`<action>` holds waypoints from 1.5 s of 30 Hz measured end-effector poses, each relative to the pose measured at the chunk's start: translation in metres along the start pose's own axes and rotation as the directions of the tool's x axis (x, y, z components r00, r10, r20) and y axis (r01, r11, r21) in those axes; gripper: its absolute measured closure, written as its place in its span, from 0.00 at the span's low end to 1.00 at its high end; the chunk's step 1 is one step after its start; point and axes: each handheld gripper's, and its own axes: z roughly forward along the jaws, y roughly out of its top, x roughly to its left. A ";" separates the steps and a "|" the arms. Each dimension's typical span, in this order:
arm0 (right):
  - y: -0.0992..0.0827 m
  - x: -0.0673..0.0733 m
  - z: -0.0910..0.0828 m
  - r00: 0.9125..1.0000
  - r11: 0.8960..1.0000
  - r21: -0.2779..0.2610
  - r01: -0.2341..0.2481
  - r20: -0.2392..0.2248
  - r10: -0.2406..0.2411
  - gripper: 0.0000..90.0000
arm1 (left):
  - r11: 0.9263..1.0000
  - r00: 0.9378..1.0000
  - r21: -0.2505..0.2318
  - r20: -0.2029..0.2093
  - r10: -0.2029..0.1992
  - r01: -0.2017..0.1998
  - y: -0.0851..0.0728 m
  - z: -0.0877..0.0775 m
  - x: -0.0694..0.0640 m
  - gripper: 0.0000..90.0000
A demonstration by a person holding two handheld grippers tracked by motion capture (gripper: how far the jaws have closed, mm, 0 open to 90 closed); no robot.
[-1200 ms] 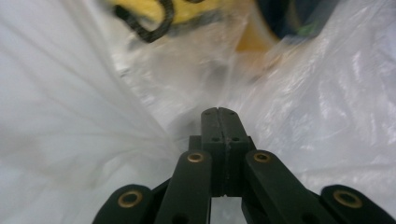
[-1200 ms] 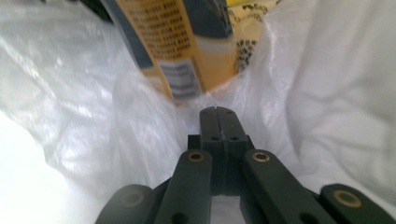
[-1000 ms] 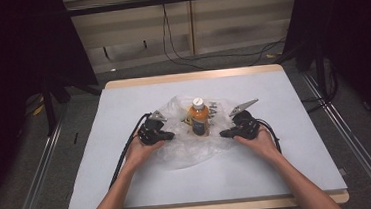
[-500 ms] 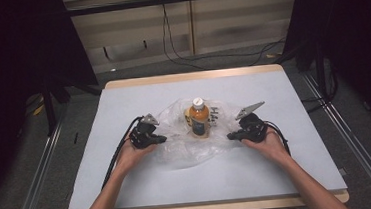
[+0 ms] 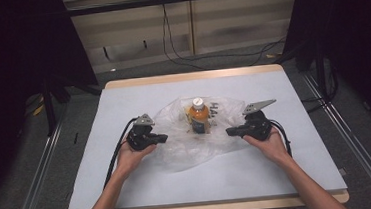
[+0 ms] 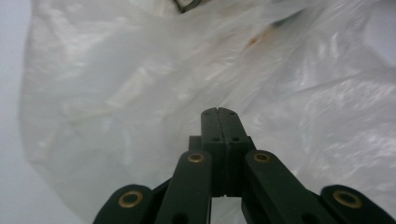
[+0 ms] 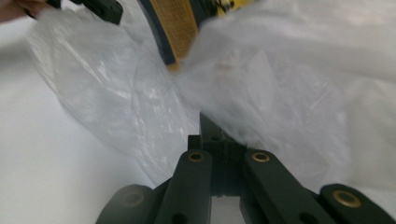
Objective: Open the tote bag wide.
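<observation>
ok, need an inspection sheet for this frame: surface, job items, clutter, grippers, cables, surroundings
Surface: white-covered table with a wooden edge, flat.
Job's things: clear plastic bag spread at the centre; orange drink bottle with a white cap standing upright on or in it, which I cannot tell.
Clutter: nothing seen.
Grippers: left gripper at the bag's left edge, jaws shut, film beyond the tips, a pinch not confirmed; right gripper at the right edge, jaws shut, film draped over the tips.
Cables: black cables trail from each gripper along the forearms; more lie on the floor behind.
Surroundings: metal frame rails at both sides, dark curtains, pale back wall.
</observation>
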 end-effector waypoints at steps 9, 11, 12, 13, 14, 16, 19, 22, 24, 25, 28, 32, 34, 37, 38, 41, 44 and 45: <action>0.028 0.018 -0.032 0.999 0.995 -0.082 0.054 0.002 -0.054 1.00 | 0.993 0.997 -0.093 0.026 0.074 -0.071 0.021 -0.025 -0.022 1.00; 0.031 0.018 -0.034 0.999 0.995 -0.085 0.054 0.006 -0.053 1.00 | 0.991 0.996 -0.103 0.029 0.085 -0.081 0.027 -0.026 -0.022 1.00; 0.043 0.017 -0.038 0.998 0.993 -0.102 0.064 0.009 -0.064 1.00 | 0.991 0.996 -0.102 0.031 0.086 -0.082 0.031 -0.026 -0.022 1.00; 0.043 0.017 -0.038 0.998 0.993 -0.102 0.064 0.009 -0.064 1.00 | 0.991 0.996 -0.109 0.031 0.085 -0.081 0.035 -0.027 -0.023 1.00; 0.049 0.017 -0.040 0.997 0.991 -0.112 0.072 0.013 -0.071 1.00 | 0.989 0.995 -0.111 0.030 0.099 -0.095 0.040 -0.027 -0.023 1.00; 0.064 0.016 -0.043 0.997 0.989 -0.128 0.080 0.015 -0.078 1.00 | 0.983 0.992 -0.135 0.026 0.127 -0.122 0.053 -0.028 -0.025 1.00; 0.079 0.010 -0.044 0.996 0.987 -0.136 0.085 0.029 -0.082 1.00 | 0.980 0.990 -0.147 0.022 0.141 -0.136 0.070 -0.029 -0.025 1.00; 0.094 -0.001 -0.041 0.996 0.988 -0.132 0.075 0.050 -0.069 1.00 | 0.982 0.992 -0.148 0.026 0.125 -0.120 0.083 -0.024 -0.018 1.00; 0.095 -0.005 -0.038 0.996 0.989 -0.125 0.074 0.058 -0.068 1.00 | 0.983 0.994 -0.154 0.035 0.106 -0.099 0.088 -0.016 -0.012 1.00; 0.096 -0.009 -0.034 0.996 0.991 -0.115 0.067 0.058 -0.060 1.00 | 0.982 0.994 -0.163 0.029 0.101 -0.095 0.090 -0.011 -0.009 1.00; 0.092 -0.022 -0.016 0.998 0.995 -0.092 0.041 0.047 -0.037 1.00 | 0.981 0.997 -0.190 0.048 0.058 -0.048 0.092 0.011 0.000 1.00; 0.083 -0.025 0.006 0.999 0.999 -0.044 0.026 0.021 -0.025 1.00 | 0.993 0.997 -0.115 0.058 0.046 -0.039 0.088 0.040 0.002 1.00; 0.078 -0.023 0.018 0.999 0.999 0.004 0.041 0.005 -0.041 1.00 | 0.997 0.996 -0.048 0.061 0.062 -0.059 0.083 0.050 0.002 1.00; 0.073 -0.023 0.037 0.999 0.995 0.088 0.035 -0.041 -0.032 1.00 | 0.995 0.995 0.018 0.023 0.099 -0.099 0.077 0.059 -0.001 1.00; 0.071 -0.023 0.043 0.998 0.993 0.112 0.031 -0.052 -0.026 1.00 | 0.988 0.991 0.068 0.020 0.135 -0.136 0.075 0.062 0.000 1.00; 0.066 -0.026 0.058 0.998 0.985 0.171 0.024 -0.064 -0.013 1.00 | 0.982 0.990 0.126 0.031 0.138 -0.141 0.069 0.072 -0.004 1.00; 0.063 -0.029 0.069 0.997 0.976 0.218 0.025 -0.072 -0.009 1.00 | 0.961 0.984 0.209 0.016 0.179 -0.178 0.061 0.080 -0.008 1.00; 0.062 -0.031 0.071 0.997 0.974 0.223 0.026 -0.070 -0.011 1.00 | 0.953 0.981 0.235 0.019 0.194 -0.193 0.058 0.081 -0.008 1.00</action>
